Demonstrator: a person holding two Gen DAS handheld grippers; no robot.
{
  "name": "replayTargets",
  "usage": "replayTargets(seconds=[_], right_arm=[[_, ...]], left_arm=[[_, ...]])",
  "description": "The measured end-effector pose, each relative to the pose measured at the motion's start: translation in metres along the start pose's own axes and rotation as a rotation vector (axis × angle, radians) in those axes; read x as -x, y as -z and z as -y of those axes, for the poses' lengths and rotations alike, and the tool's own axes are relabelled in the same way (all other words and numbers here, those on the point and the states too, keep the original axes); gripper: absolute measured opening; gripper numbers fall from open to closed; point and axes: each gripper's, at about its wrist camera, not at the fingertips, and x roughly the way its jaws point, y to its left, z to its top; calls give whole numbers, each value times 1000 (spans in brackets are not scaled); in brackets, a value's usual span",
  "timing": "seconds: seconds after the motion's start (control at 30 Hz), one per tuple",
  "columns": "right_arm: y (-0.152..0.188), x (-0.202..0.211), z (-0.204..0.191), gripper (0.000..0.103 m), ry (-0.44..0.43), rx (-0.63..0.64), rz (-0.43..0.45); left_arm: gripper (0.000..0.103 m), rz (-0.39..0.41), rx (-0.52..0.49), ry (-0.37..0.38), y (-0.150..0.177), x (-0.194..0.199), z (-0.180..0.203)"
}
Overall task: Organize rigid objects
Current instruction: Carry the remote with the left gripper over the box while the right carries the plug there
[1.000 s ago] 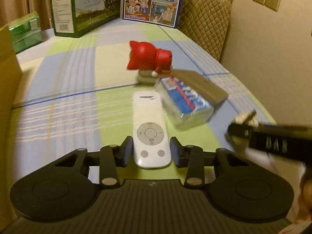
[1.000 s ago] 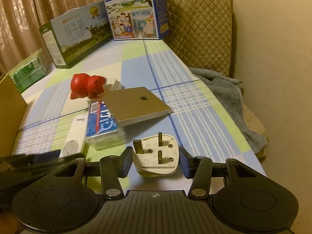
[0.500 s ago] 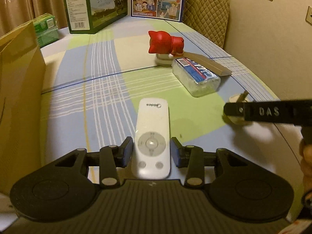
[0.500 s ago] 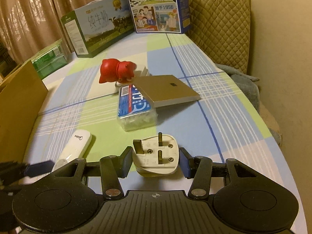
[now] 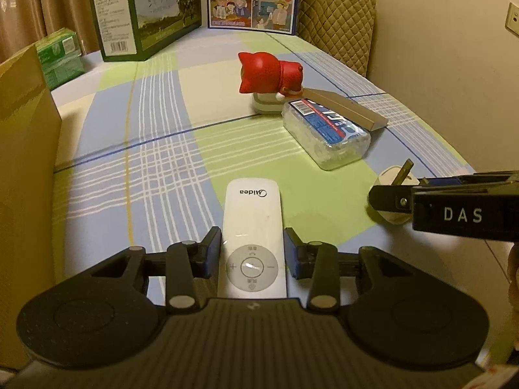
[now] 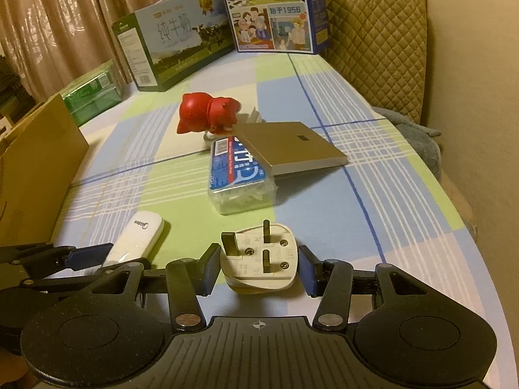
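Left gripper point(image 5: 253, 254) clamps the remote point(image 5: 252, 227) across its slim sides — light, slick plastic. Right gripper point(image 6: 258, 267) pinches the plug point(image 6: 259, 259) — stiff, by its flanks.

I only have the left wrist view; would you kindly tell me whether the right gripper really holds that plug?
Observer: Yes, the right gripper is shut on the white three-pin plug, pins facing the camera.
Operator: Anything off the table's right edge?
Observer: A grey cloth lies there, beside the table.
Operator: And the flat tan box's top?
Observer: It bears a small dark square.
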Motion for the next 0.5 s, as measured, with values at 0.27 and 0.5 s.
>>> replayTargets(seconds=[0.27, 0.5], right_arm=[[0, 13, -11, 47, -23, 29, 26], [6, 50, -33, 47, -57, 48, 33]], left_arm=[[35, 24, 5, -17, 3, 35, 2], [35, 87, 39, -41, -5, 90, -11]])
